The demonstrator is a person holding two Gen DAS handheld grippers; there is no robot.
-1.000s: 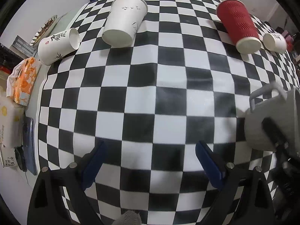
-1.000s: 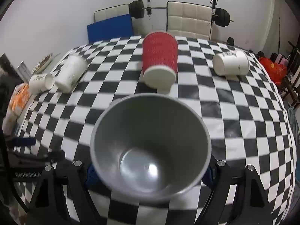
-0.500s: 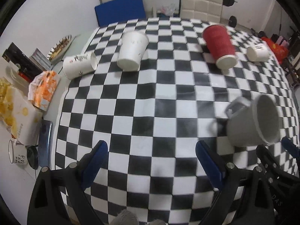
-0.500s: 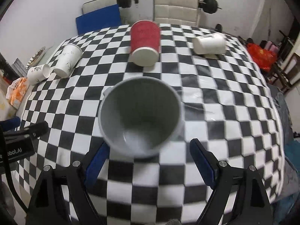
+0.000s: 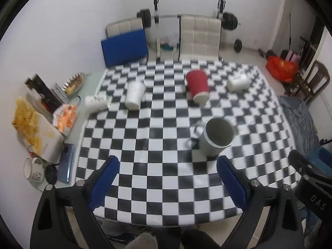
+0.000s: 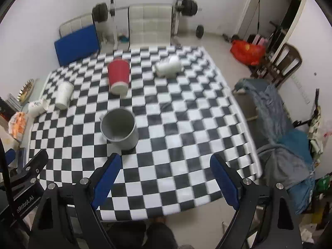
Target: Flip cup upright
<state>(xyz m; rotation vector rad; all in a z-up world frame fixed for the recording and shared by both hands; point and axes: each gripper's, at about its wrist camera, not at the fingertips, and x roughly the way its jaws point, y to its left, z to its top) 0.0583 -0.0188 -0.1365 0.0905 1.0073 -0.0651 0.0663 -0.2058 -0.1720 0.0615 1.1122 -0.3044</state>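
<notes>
Now upright grey mug, mouth open, handle left

White letters "DAS" stand on the black body of the right gripper in the left wrist view. In the right wrist view the left gripper carries "nRobot.AI". Print on the paper cups is too small to read.

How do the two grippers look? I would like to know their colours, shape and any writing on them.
Both are alike: the left gripper and the right gripper each have two black, angular plastic fingers with silver screws and blue pads on the inner faces. White lettering shows on the bodies: "nRobot.AI" on the left one seen from the right wrist, "DAS" on the right one seen from the left wrist. No cables or sleeves show.
</notes>
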